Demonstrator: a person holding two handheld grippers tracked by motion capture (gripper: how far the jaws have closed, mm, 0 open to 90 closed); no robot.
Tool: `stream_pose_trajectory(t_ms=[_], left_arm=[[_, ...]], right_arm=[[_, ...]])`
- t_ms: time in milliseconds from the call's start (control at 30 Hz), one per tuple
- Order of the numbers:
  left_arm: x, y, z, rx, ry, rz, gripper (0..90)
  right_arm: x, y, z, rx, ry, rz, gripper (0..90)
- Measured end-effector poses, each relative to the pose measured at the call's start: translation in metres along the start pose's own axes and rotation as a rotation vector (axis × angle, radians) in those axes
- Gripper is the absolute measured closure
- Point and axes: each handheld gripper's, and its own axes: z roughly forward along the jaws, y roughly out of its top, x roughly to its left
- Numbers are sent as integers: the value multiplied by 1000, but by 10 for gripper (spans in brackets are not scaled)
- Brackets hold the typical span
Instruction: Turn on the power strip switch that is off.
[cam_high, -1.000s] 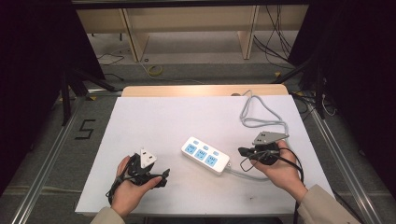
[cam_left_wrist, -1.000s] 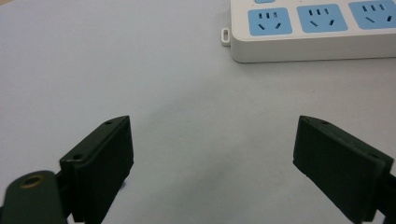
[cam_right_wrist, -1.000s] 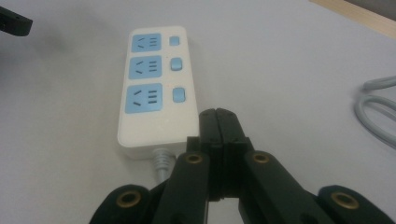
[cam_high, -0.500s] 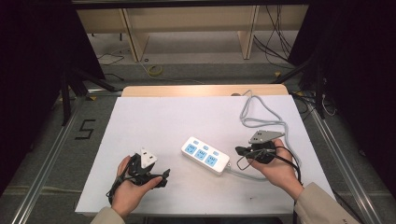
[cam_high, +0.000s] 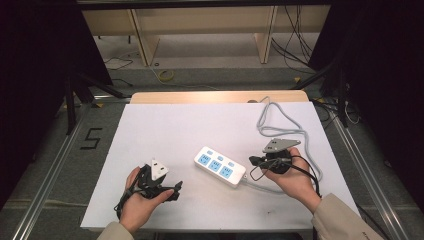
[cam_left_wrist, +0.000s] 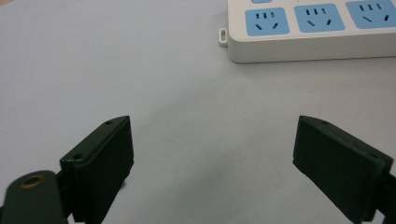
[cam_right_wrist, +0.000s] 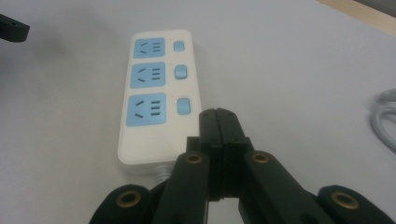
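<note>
White sheeting covers the table (cam_high: 165, 125), dark floor all round, and on that floor at the left a taped figure 5 (cam_high: 91, 138) is the lone bit of writing anyone can read. Centre stage lies the power strip (cam_high: 220, 166), flat on the sheet between the two hands, three blue sockets each with its own switch, no brand or label legible on it. It looks like a rigid plastic block, light, smooth and likely slippery on this surface; my call is to pinch it across the narrow width at either end. Its grey cord (cam_high: 280, 131) loops away behind, stiff enough to tug back. Right gripper (cam_right_wrist: 218, 122) hovers by the cord end, jaws pressed together on nothing. Left gripper (cam_left_wrist: 212, 161) waits wide apart, empty.
</note>
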Motion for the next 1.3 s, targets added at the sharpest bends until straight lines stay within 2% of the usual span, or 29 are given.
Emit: stream_pose_trajectory(t_ms=[1300], left_arm=[[-1, 0, 0, 0, 0, 3, 124]], right_arm=[[7, 16, 19, 5, 14, -20, 900]])
